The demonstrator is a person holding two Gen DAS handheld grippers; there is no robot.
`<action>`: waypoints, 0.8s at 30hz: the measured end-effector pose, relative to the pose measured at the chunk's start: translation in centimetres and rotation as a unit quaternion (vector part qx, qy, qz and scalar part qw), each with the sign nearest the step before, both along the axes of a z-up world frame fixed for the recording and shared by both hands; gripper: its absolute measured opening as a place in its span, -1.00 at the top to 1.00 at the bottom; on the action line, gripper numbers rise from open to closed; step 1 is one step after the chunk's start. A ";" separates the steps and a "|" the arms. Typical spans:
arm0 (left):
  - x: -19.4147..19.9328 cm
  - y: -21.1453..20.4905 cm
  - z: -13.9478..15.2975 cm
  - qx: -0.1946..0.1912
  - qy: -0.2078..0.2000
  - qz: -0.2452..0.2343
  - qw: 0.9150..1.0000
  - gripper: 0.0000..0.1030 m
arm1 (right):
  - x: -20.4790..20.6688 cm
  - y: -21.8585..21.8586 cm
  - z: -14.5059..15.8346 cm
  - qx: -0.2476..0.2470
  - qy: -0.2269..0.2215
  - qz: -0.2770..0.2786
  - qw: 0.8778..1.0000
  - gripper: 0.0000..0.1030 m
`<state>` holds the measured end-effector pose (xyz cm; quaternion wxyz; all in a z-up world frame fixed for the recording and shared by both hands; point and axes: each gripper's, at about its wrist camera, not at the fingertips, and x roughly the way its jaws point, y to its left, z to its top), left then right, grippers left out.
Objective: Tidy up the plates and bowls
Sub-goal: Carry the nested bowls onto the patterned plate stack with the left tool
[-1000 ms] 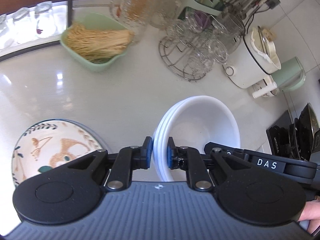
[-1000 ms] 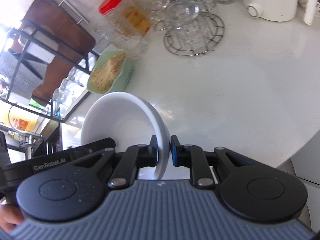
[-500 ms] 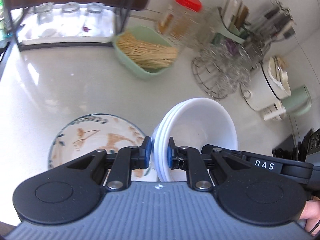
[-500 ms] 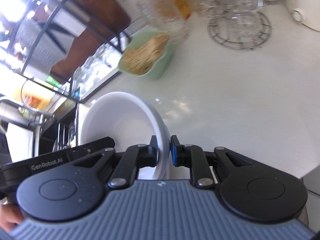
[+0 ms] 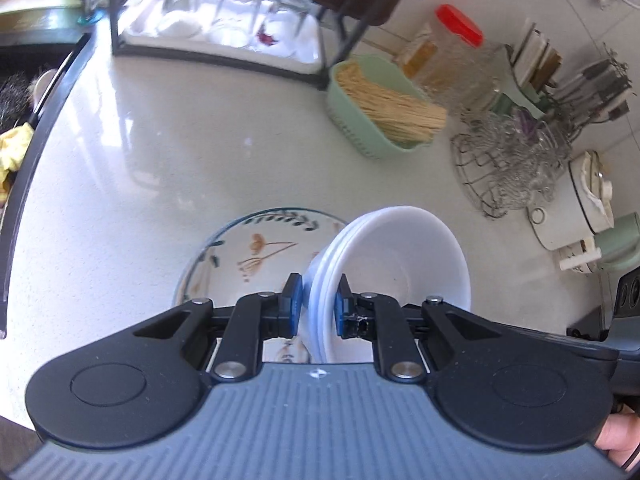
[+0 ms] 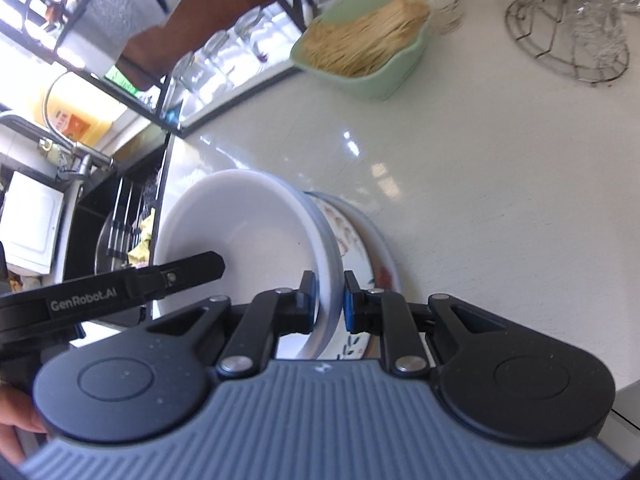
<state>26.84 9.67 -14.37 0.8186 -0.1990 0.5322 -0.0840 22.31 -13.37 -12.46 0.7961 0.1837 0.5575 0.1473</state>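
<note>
A: Two tools, one load: the left tool (image 5: 314,306) and the right tool (image 6: 327,302) are each clamped narrow on opposite rims of the stack of white bowls (image 5: 394,256).

B: Where does the stack sit relative to them?

A: Between the two, tilted, carried above the patterned plate (image 5: 256,248), which lies on the bench (image 5: 160,152) just below and ahead of the left tool's tips. Whether the stack touches the plate, I cannot tell.

B: So how far along?

A: I'd judge mid-way. The bowls are gathered into one stack and lifted; setting them down, apparently onto or beside that plate, is left, and then letting go.

B: What does one view give that the other lacks?

A: The left wrist shows the three nested rims edge-on and the plate's flower pattern openly. The right wrist shows the bowl's inside, the left tool's finger reaching over the far rim, and the plate as a deeper dish beneath; also the sink (image 6: 120,224) beyond the stack.
</note>
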 end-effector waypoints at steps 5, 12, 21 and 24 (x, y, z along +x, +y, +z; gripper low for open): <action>0.4 0.4 -1.4 -0.002 0.020 -0.007 1.000 0.66 | 0.4 0.9 -1.0 -0.019 0.005 0.006 1.000 0.66; 0.9 0.3 -2.0 0.004 0.027 -0.021 0.999 0.66 | 0.2 1.2 -1.5 -0.026 0.015 0.004 1.000 0.66; 1.1 0.2 -1.5 0.019 0.025 -0.039 0.999 0.23 | -0.1 1.0 -0.5 -0.029 -0.013 0.001 0.999 0.34; 0.8 0.1 -0.7 0.030 0.015 -0.040 0.999 0.10 | -0.4 0.8 0.5 -0.029 -0.035 0.006 0.999 0.20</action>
